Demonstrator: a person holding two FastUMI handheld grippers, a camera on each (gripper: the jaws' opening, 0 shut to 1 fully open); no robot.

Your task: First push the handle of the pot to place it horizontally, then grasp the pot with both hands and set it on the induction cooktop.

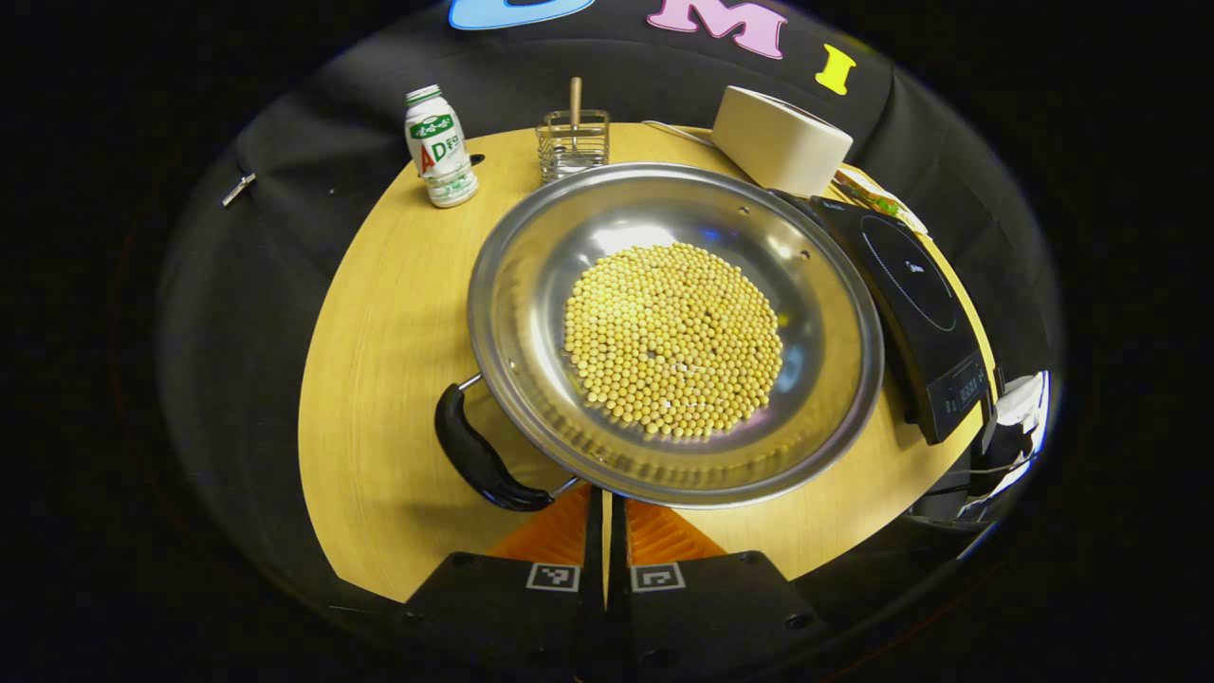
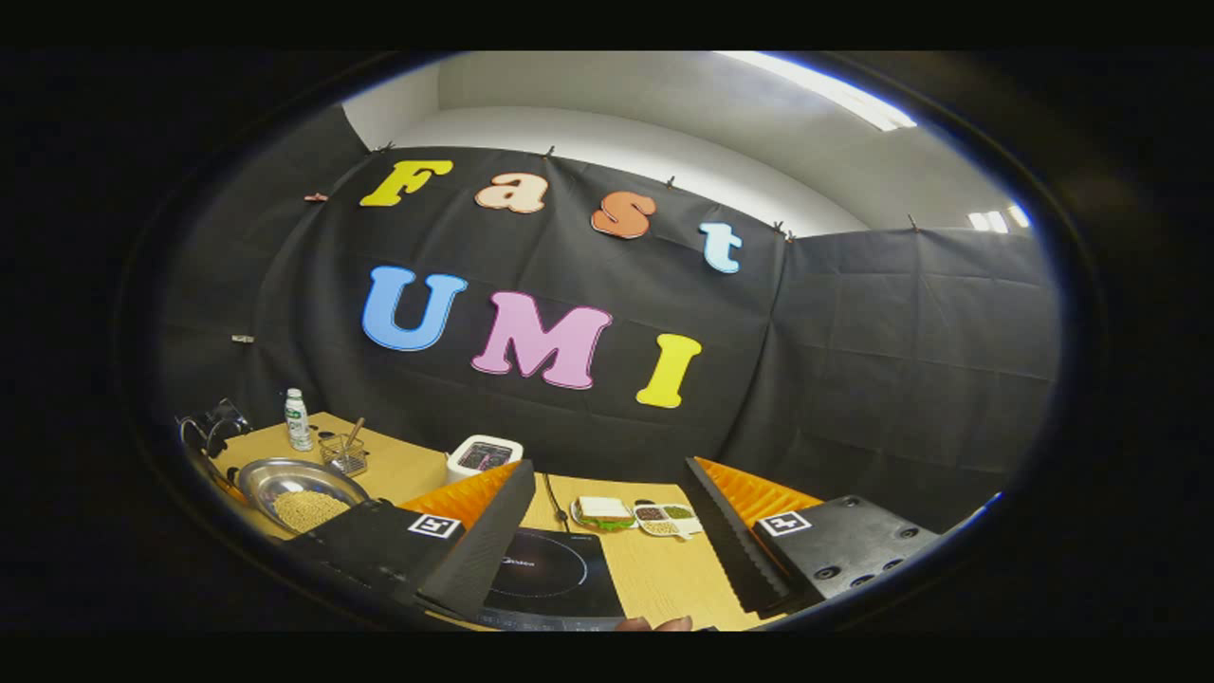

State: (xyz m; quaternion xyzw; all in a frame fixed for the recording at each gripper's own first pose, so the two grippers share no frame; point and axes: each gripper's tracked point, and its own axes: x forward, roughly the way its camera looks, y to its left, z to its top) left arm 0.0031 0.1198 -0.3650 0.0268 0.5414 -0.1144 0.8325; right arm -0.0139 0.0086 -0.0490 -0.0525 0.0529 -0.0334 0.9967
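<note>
A wide steel pot (image 1: 531,247) holding a heap of soybeans (image 1: 673,337) sits on the round wooden table (image 1: 379,360). Its black handle (image 1: 474,455) juts out at the lower left of the rim in the left gripper view. My left gripper (image 1: 607,503) is shut with nothing between its fingers, the tips right at the pot's near rim, just right of the handle. The black induction cooktop (image 1: 910,285) lies to the right of the pot. In the right gripper view my right gripper (image 2: 607,503) hangs wide open above the cooktop (image 2: 550,569), with the pot (image 2: 275,479) far off to the left.
A small white bottle (image 1: 439,147), a wire basket (image 1: 573,142) with a wooden stick and a white appliance (image 1: 780,138) stand behind the pot. A sandwich plate (image 2: 604,512) and a divided bean dish (image 2: 667,517) lie beyond the cooktop.
</note>
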